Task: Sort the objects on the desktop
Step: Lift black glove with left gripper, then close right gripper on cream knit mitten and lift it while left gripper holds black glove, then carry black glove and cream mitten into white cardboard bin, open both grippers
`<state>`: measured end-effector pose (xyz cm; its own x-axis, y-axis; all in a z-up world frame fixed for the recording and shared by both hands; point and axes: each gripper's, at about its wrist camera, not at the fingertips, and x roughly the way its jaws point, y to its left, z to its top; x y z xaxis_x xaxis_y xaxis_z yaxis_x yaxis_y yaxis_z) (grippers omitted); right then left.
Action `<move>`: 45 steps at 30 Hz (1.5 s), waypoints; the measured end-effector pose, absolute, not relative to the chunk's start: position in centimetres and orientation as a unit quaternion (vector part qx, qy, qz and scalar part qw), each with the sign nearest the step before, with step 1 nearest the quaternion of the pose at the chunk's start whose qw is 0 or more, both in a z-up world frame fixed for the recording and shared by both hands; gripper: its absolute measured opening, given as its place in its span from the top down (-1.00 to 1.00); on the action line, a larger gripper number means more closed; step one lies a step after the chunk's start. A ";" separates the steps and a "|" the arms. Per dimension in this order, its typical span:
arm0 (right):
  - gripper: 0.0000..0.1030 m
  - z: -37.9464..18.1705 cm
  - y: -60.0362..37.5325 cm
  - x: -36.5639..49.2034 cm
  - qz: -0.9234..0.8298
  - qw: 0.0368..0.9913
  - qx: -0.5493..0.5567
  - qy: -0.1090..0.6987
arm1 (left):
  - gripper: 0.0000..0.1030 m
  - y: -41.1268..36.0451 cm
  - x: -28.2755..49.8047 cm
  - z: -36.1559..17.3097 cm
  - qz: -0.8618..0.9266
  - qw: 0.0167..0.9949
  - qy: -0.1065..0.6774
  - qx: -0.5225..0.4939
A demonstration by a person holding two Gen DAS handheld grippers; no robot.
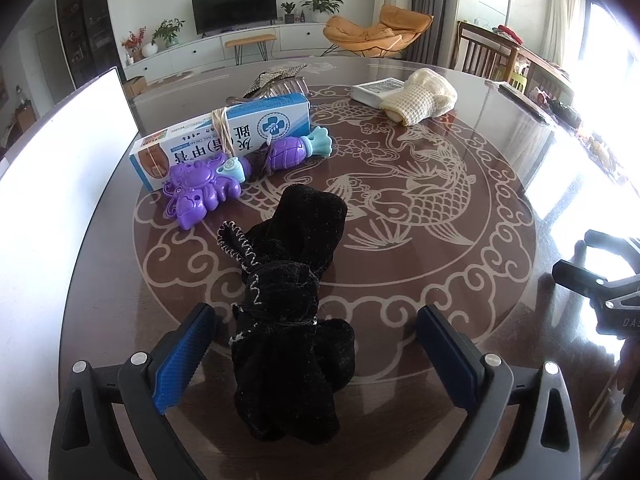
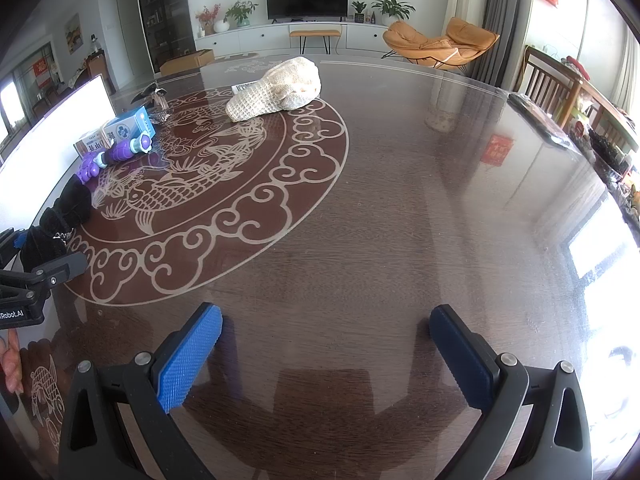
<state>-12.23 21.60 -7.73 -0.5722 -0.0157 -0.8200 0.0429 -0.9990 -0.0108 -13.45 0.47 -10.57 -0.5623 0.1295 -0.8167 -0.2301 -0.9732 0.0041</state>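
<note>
A black velvet cloth bundle (image 1: 294, 304) lies on the round dark table (image 1: 460, 264), reaching between the fingers of my left gripper (image 1: 318, 320), which is open around its near end. Behind it lie a purple toy (image 1: 200, 190), a purple and teal wand toy (image 1: 288, 152) and a blue and white cream box (image 1: 228, 136). A cream knitted cloth (image 1: 420, 96) rests on a white packet (image 1: 374, 90) at the far side. My right gripper (image 2: 326, 320) is open and empty over bare table; the bundle (image 2: 64, 216) and left gripper (image 2: 48, 272) show at its left.
A white board (image 1: 60, 184) stands along the table's left edge. A dark patterned item (image 1: 276, 78) sits behind the box. Dark objects (image 2: 540, 120) lie at the table's right edge, with wooden chairs (image 2: 548, 80) beyond it.
</note>
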 end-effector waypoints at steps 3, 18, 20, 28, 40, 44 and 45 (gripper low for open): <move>-1.00 -7.5 21.6 -14.2 -0.874 0.026 0.485 0.010 | -0.98 0.5 -13.4 -10.6 0.883 0.100 0.055 -0.456; -0.99 -4.8 19.5 -34.6 -0.824 -0.030 0.536 -0.184 | -0.98 0.5 -13.4 -10.7 0.883 0.101 0.055 -0.456; -0.95 -5.4 19.3 -35.4 -0.825 -0.032 0.529 -0.197 | -0.99 0.5 -13.5 -10.7 0.882 0.102 0.055 -0.456; -0.15 -5.6 17.9 -34.1 -0.853 0.034 0.512 -0.097 | -1.00 0.6 -13.6 -10.7 0.882 0.105 0.055 -0.457; -0.78 -4.2 18.7 -15.5 -0.826 0.186 0.508 0.157 | -1.00 0.7 -14.1 -10.7 0.876 0.121 0.061 -0.463; -0.80 -5.1 21.6 -13.2 -0.844 0.136 0.517 0.038 | -1.00 -0.6 -14.0 -10.4 0.856 0.153 0.065 -0.489; -0.80 -5.6 21.9 -12.7 -0.844 0.117 0.523 0.019 | -1.00 -1.2 -14.0 -10.2 0.853 0.154 0.048 -0.496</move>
